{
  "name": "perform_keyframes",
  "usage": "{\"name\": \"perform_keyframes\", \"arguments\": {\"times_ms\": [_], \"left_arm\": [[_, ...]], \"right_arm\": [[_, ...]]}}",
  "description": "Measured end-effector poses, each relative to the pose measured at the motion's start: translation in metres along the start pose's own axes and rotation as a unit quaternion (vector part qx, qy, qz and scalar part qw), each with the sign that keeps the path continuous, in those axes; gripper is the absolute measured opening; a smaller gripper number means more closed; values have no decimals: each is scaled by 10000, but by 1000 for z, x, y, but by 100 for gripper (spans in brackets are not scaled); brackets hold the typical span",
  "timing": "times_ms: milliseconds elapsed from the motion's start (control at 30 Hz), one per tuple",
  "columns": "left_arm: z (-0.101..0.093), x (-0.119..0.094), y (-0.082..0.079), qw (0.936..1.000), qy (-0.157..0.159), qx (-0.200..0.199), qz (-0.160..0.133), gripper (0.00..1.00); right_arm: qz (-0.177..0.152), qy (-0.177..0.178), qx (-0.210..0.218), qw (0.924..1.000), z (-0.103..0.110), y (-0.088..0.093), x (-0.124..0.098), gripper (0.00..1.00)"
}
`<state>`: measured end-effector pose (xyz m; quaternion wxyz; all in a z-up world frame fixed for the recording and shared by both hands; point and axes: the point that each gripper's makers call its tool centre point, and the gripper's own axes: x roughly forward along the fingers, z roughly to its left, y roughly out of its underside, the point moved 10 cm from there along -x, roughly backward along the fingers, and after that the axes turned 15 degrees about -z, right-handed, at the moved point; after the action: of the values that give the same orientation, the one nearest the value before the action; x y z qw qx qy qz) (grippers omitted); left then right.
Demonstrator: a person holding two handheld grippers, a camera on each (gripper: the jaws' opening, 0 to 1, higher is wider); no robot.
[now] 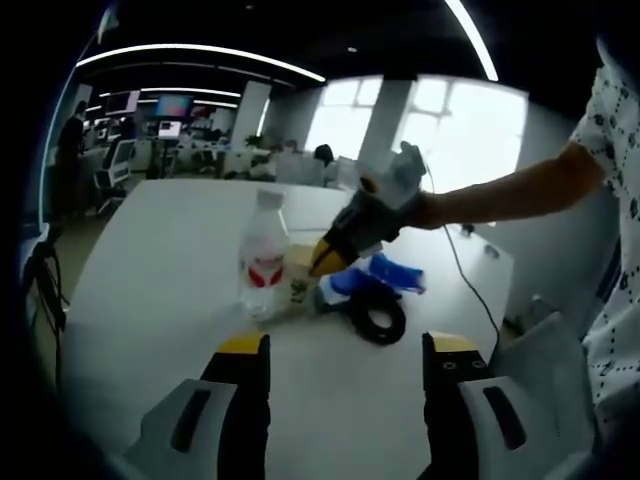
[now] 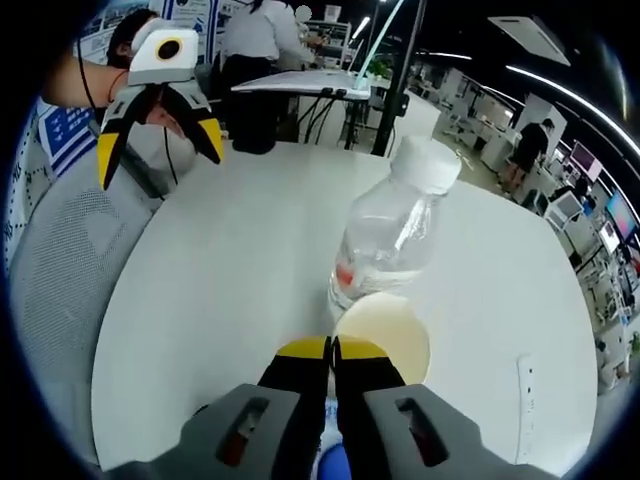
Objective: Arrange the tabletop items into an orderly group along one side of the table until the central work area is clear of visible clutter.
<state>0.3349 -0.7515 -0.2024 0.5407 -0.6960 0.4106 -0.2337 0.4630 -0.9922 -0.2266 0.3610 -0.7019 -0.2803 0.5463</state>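
On the left of the left gripper view stands the bottle [image 1: 264, 255], upright on the white surface [image 1: 150, 300], red label facing us. Just right of it, touching or nearly so, sits a small cup [image 1: 297, 270] (pale, with a printed side), then a blue thing [image 1: 385, 275] and a black coil [image 1: 378, 318] lying together. The right gripper [image 1: 325, 262] reaches into this cluster from the right, its yellow tips down at the cup. The left gripper [image 1: 345, 350] hangs back from the group, jaws wide apart and holding nothing.

From the right gripper view, the left gripper [image 2: 158, 125] hovers at the far left above a chair, spread open. The bottle [image 2: 395, 235] leans across the middle, and the cup [image 2: 385, 340] sits at its foot. The right gripper [image 2: 331, 350] has its jaws pressed together; whether they pinch the cup's rim I cannot tell from here.

The items look mostly gathered, so I would judge the step in hand to be snugging the cup into the group. Next calls for a gentle nudge that avoids toppling the bottle, and then the coil wants tidying.
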Motion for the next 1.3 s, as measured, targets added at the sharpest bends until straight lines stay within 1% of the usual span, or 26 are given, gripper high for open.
{"name": "perform_keyframes", "arguments": {"times_ms": [167,233,367,533,733,800,867,933,1100,1300], "left_arm": [[0,0,1,10000,-11,-13,2,58],[0,0,1,10000,-13,-7,6,58],[0,0,1,10000,-18,-22,3,58],[0,0,2,10000,-10,-27,11,58],[0,0,2,10000,-11,-31,8,57],[0,0,2,10000,-17,-42,2,57],[1,0,2,10000,-18,-39,0,57],[1,0,2,10000,-17,-39,-4,57],[1,1,2,10000,-16,-40,-1,57],[0,1,2,10000,-11,-35,-1,57]], "right_arm": [[75,-60,-68,9999,3,2,2,0],[109,-72,-178,9998,3,3,2,0],[95,-58,-142,9998,0,6,3,0],[88,-5,-93,9999,1,4,2,0],[14,-55,29,10000,2,3,2,0],[61,-32,-13,10000,1,4,2,1],[12,-40,52,10000,1,4,2,2],[59,-27,17,10000,0,5,3,3],[29,-9,42,10000,0,5,3,5],[24,2,82,10000,-2,6,4,11]]}}
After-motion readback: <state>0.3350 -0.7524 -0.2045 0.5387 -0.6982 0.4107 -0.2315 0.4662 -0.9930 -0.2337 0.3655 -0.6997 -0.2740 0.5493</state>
